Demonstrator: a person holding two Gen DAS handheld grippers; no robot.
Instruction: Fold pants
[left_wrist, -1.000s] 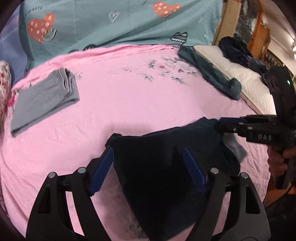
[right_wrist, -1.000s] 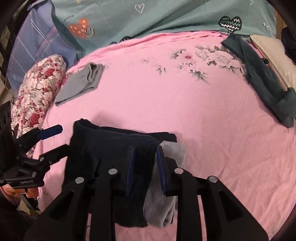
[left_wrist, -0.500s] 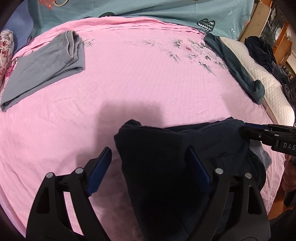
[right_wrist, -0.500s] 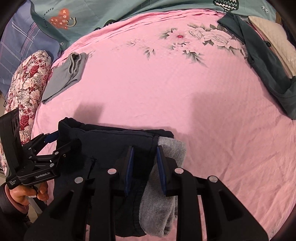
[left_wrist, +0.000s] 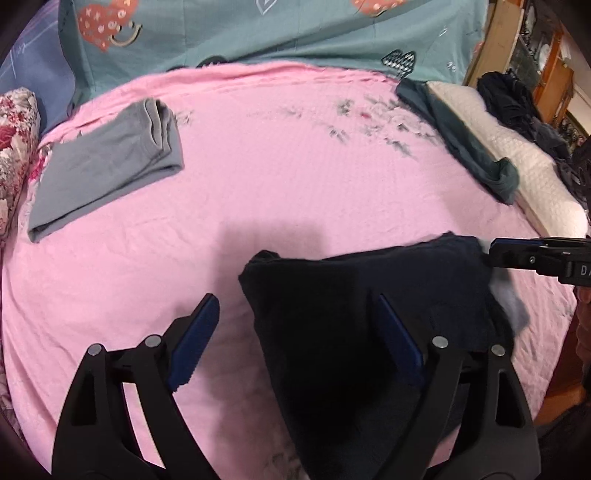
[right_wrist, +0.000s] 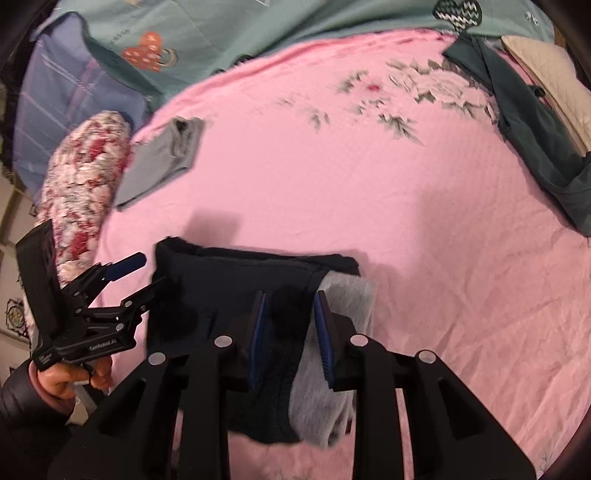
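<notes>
Two tongs work the dark pants (left_wrist: 362, 302), which lie folded at the near edge of the pink bed (left_wrist: 258, 192). We see the left tongs (left_wrist: 295, 332), jaws just opened wide, straddling one corner unclamped. The right tongs (right_wrist: 290, 332) are clamped on the waistband.

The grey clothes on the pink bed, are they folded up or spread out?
Folded. The grey clothes lie as a flat, neat rectangle with stacked layers showing at one end, alone on the pink bed.
</notes>
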